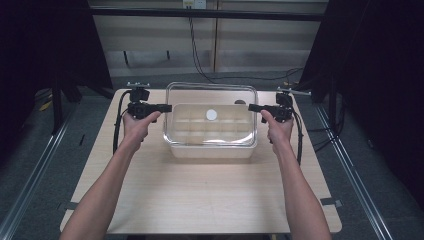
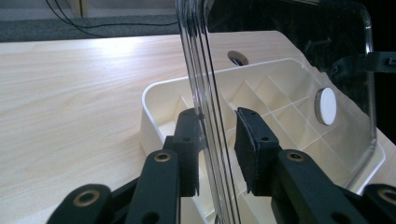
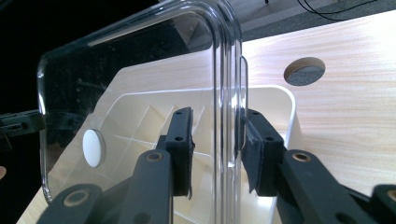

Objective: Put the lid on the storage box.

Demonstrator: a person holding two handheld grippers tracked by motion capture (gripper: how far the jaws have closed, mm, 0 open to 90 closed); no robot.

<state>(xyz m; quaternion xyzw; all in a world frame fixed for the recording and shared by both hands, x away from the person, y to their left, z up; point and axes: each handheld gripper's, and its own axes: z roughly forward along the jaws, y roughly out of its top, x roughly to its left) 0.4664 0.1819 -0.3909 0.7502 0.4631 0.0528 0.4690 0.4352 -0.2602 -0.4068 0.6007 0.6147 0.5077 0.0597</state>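
A clear plastic lid (image 1: 190,97) hangs just above a white box (image 1: 210,151) divided into several compartments, at the far middle of the table. A white round disc (image 1: 212,114) sits at the lid's centre. My left gripper (image 1: 169,107) is shut on the lid's left rim, my right gripper (image 1: 250,107) on its right rim. In the left gripper view the lid (image 2: 289,42) stands edge-on between the pads of that gripper (image 2: 219,135), over the box (image 2: 159,102). In the right gripper view the lid (image 3: 140,60) runs between the pads of that gripper (image 3: 215,140), with the disc (image 3: 93,148) at left.
The box rests on a light wooden table (image 1: 200,200) with wide bare room in front of it. A round cable hole (image 1: 240,102) lies just behind the box. Dark curtains flank the table, and cables trail on the floor beyond.
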